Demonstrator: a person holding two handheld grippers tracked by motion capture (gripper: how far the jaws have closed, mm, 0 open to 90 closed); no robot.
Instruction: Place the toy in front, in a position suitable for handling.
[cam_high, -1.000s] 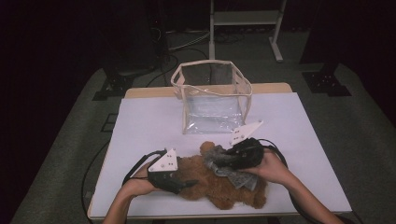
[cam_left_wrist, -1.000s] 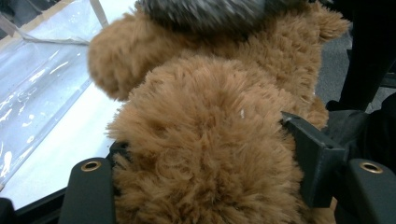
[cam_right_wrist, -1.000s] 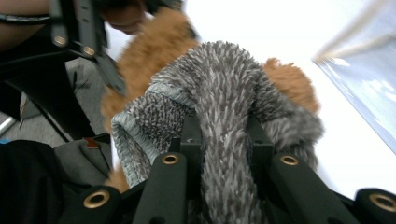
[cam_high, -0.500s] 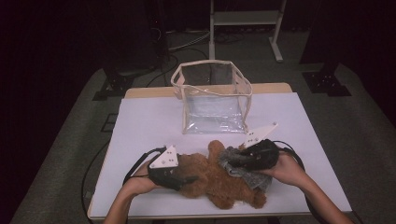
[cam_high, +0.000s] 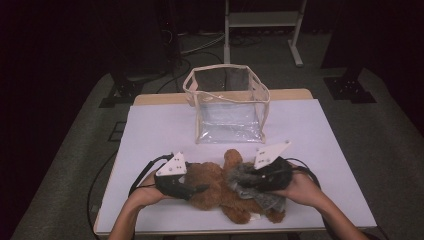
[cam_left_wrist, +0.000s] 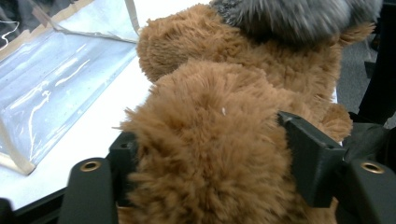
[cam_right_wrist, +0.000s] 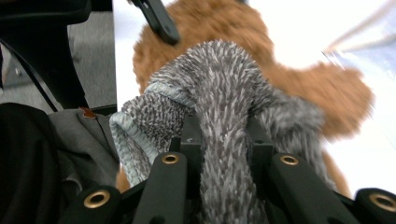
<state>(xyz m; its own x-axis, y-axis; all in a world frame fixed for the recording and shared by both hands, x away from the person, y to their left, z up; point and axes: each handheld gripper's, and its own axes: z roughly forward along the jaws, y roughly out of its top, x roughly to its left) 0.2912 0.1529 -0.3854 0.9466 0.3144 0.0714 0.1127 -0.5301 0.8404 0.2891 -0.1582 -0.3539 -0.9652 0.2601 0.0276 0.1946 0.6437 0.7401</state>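
Observation:
A brown teddy bear (cam_high: 215, 182) lies on the white table (cam_high: 160, 130) near its front edge. A grey fuzzy knit garment (cam_high: 252, 180) covers the bear's right part. My left gripper (cam_high: 200, 189) comes in from the left, its jaws pressed into the bear's plush (cam_left_wrist: 201, 60). In the left gripper view, brown fur bulges between the left gripper's (cam_left_wrist: 212, 144) jaws, which have just closed a little further. My right gripper (cam_high: 240, 181) is shut on the grey garment. In the right gripper view, a fold of the garment (cam_right_wrist: 219, 79) is pinched in the right gripper (cam_right_wrist: 219, 135).
A clear plastic bag (cam_high: 227, 107) with a cream rim stands open at the table's middle back, just behind the bear; its side (cam_left_wrist: 56, 88) lies close to my left gripper. Dark floor and a metal stand lie beyond the table.
The right gripper, still holding the grey garment, shifted slightly right and then toward the front edge. The left gripper stayed on the bear.

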